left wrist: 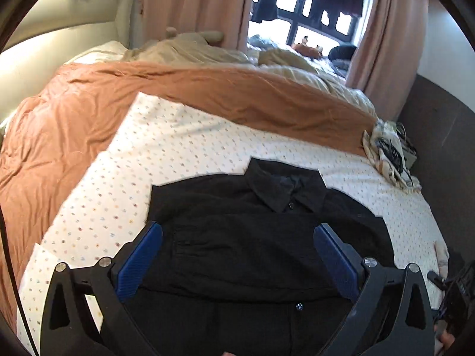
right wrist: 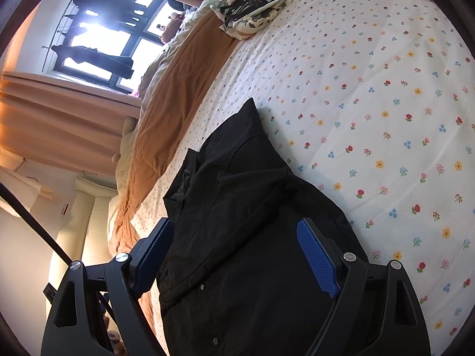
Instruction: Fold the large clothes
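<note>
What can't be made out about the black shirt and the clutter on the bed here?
- black shirt hem: cut off by the bottom edge and gripper bodies, both wrist views.
- Its sleeves: folded under or hidden, cannot tell.
- Dark cables on the patterned cloth: too small to identify.

One black shirt (left wrist: 237, 237), two grippers (left wrist: 237, 255)

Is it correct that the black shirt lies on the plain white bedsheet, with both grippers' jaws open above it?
Not quite. The bedsheet is not plain: it is white with small coloured flowers, as the right wrist view shows clearly. The rest holds: the black shirt lies on it, and the left gripper and right gripper both have open jaws above it.
</note>
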Motion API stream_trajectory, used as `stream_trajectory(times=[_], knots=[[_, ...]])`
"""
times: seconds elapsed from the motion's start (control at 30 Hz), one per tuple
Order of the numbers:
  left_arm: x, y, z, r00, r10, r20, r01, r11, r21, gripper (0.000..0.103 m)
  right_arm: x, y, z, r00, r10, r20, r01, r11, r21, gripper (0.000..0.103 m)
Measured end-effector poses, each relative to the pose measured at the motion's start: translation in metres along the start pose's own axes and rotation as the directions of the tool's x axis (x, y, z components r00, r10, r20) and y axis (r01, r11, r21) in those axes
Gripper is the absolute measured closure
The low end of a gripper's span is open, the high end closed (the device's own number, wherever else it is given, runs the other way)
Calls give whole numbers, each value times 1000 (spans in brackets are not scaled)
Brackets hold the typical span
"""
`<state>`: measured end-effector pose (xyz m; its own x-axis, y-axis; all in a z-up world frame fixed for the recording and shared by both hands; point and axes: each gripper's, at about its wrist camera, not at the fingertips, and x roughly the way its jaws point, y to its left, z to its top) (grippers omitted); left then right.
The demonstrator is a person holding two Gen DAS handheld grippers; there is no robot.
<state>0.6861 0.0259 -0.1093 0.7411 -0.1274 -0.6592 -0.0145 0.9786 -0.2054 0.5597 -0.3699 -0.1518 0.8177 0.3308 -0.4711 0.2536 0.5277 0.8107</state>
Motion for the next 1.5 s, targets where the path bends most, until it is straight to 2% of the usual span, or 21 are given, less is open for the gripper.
stream_trajectory(times=[0.13, 0.23, 0.3, 0.37, 0.47, 0.57, 0.73, 0.9, 1.17, 1.4, 1.5], knots=[[31, -18, -20, 997, -25, -78, 29, 998, 58, 2, 4, -2, 3, 1000, -5, -7, 5, 1000, 15, 19], [50, -35, -32, 992, -58, -116, 68, 994, 87, 13, 5, -3, 4, 1000, -4, -13, 4, 1000, 20, 19], [66, -48, -40, 986, -71, -152, 88, 990, 110, 29, 6, -3, 5, 1000, -4, -17, 5, 1000, 21, 19], [80, -60, -46, 981, -67, -184, 93, 986, 136, 33, 6, -4, 7, 1000, -5, -20, 6, 1000, 24, 19], [105, -69, -57, 971, -17, -238, 62, 981, 185, 33, 7, -6, 9, 1000, -6, -26, 7, 1000, 27, 19], [124, -62, -66, 958, 52, -283, 7, 979, 205, 33, 5, -8, 9, 1000, -8, -29, 9, 999, 32, 19], [122, -22, -65, 950, 96, -297, -53, 987, 150, 33, 2, -5, 9, 1000, 3, -29, -2, 999, 36, 19], [86, 20, -51, 950, 155, -272, -127, 985, 117, 33, 6, 0, 3, 998, 22, -53, -20, 999, 26, 19], [-18, 74, -30, 975, 108, -193, -109, 994, 5, 33, -6, -1, -6, 999, 18, -42, -19, 999, -31, 19], [-111, 106, -38, 992, 67, -112, -78, 992, -98, 33, -49, -3, -17, 998, -64, -3, 63, 993, -99, 19], [-148, 118, -48, 996, 48, -81, -58, 991, -117, 33, -75, 0, -33, 992, -123, 9, 123, 984, -130, 19]])
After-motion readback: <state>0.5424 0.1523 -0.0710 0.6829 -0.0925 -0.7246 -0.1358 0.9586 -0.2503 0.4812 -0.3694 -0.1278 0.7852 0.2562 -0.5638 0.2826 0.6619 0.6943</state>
